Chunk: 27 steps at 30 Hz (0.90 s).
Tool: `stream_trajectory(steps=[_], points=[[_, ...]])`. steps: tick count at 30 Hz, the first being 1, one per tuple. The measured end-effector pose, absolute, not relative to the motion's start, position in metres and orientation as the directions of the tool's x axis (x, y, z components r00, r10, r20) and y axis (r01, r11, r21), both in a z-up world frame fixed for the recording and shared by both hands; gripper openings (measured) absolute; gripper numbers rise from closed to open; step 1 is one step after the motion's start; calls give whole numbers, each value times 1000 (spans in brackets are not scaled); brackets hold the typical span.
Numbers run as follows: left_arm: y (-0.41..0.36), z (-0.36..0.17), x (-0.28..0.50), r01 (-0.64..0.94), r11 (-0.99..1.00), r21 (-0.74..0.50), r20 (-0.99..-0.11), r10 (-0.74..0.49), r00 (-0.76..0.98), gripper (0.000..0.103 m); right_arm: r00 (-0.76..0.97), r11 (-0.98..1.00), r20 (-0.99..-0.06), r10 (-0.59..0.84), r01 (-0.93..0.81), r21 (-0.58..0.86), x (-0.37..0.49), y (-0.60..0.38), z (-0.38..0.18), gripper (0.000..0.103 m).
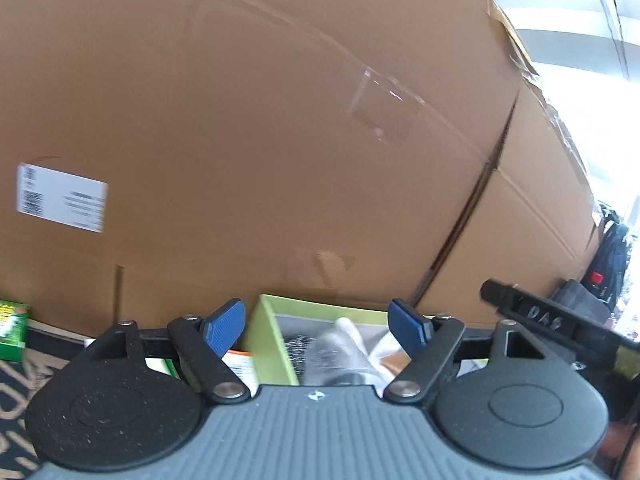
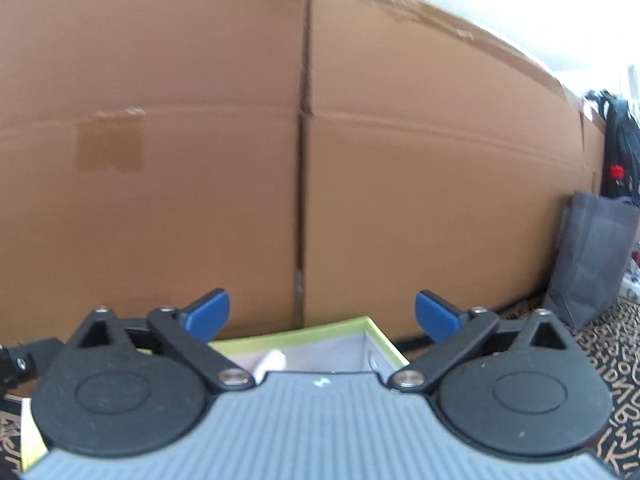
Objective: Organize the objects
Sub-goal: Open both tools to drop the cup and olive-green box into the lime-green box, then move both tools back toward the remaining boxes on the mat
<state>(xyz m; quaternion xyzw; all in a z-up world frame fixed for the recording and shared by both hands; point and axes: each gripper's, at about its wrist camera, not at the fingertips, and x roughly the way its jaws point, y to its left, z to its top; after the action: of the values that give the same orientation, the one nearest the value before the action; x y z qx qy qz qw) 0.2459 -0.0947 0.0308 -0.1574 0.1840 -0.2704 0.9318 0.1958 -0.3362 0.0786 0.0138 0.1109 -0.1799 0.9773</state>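
A lime-green open box (image 1: 266,340) with a grey lining sits on the floor in front of large cardboard boxes. It holds a clear plastic-wrapped item (image 1: 340,352) and white things. My left gripper (image 1: 318,326) is open and empty just above the box. The box also shows in the right wrist view (image 2: 304,334), with a white item (image 2: 272,360) inside. My right gripper (image 2: 322,314) is open and empty above it. The right gripper's black body (image 1: 552,320) shows at the right of the left wrist view.
Tall cardboard boxes (image 1: 280,140) fill the view right behind the green box. A small green package (image 1: 12,330) lies at the far left. A dark fabric bag (image 2: 592,260) leans against the cardboard at the right. The floor is a patterned rug (image 2: 616,380).
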Motion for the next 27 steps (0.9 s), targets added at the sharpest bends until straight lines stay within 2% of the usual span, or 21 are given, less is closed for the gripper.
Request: stream_trajectory(steps=[11, 18, 19, 21, 27], points=[[-19, 39, 223, 323, 873, -364, -283, -435, 855, 83, 967, 981, -180, -181, 190, 36, 195, -306, 93, 103], [22, 49, 237, 208, 885, -416, -288, -345, 893, 83, 989, 990, -144, 23, -2, 138, 192, -276, 96, 102], [26, 48, 240, 188, 892, -412, -293, -325, 899, 83, 986, 988, -155, 56, -32, 150, 194, -272, 95, 99], [36, 43, 246, 142, 901, -410, -311, -285, 907, 83, 973, 983, -192, 127, -97, 158, 201, -258, 90, 85], [54, 34, 262, 83, 905, -418, -354, -246, 902, 83, 890, 956, -352, 290, -255, 143, 230, -207, 58, 79]])
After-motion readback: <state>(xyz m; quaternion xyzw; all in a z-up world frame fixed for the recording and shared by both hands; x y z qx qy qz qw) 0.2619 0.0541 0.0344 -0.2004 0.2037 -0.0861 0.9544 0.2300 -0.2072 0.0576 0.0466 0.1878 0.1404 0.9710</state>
